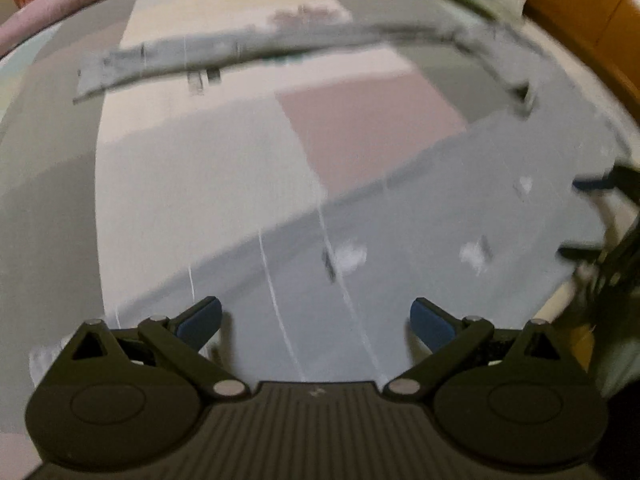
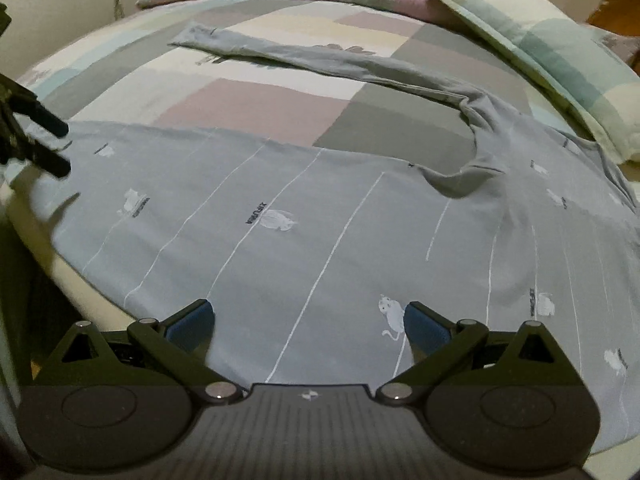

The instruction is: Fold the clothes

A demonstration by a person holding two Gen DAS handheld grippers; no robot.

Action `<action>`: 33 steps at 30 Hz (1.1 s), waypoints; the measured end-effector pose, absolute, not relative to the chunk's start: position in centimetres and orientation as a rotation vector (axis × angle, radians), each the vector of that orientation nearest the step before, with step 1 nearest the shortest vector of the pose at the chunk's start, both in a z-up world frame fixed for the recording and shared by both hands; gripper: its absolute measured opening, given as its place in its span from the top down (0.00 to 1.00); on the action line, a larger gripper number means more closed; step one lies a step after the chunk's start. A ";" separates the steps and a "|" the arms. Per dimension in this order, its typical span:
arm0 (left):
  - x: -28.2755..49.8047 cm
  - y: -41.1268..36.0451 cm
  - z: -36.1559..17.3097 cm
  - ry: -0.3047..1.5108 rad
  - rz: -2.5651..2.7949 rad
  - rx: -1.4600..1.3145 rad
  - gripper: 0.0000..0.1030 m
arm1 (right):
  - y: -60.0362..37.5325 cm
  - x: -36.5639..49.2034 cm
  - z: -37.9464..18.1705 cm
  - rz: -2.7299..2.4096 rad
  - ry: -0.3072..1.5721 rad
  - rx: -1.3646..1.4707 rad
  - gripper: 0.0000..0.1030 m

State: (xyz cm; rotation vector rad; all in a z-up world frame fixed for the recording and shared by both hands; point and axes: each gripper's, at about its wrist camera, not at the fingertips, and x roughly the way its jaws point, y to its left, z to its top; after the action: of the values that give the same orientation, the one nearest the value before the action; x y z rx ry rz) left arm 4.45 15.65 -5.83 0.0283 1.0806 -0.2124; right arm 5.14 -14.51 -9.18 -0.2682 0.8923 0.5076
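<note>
A grey long-sleeved shirt with thin white stripes (image 2: 320,216) lies spread on a patchwork-quilted bed (image 2: 256,100); the left gripper (image 1: 316,320) and right gripper (image 2: 308,320) hover above, fingers wide, holding nothing.

Small dark print beside each white animal on the shirt (image 2: 320,216). Too small and blurred to read. Nothing else lettered.

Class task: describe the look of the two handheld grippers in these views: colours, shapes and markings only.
The left gripper and right gripper look alike: matte black bodies with a ribbed centre plate bearing a small white mark, round housings on each side, silver pivot pins, and angled black link arms ending in blue pads. No cables or sleeves show.
</note>
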 end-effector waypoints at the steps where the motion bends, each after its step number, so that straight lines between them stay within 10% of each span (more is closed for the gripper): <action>1: 5.0 15.7 -5.2 1.058 -0.218 0.010 0.03 | -14.5 5.1 -9.2 0.494 0.889 -0.257 0.00; 23: 27.1 20.6 -5.1 0.818 -0.140 -0.210 0.03 | -13.9 8.0 -8.5 0.454 0.921 -0.240 0.00; 33: 24.0 20.8 -9.5 0.927 -0.116 -0.092 0.03 | -13.8 9.6 -9.3 0.439 0.913 -0.185 0.00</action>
State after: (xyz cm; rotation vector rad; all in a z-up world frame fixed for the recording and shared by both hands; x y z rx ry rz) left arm 23.96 20.80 -9.49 -0.0919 0.9271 -0.1156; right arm 9.56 -13.85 -9.35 -0.1851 0.9128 0.4386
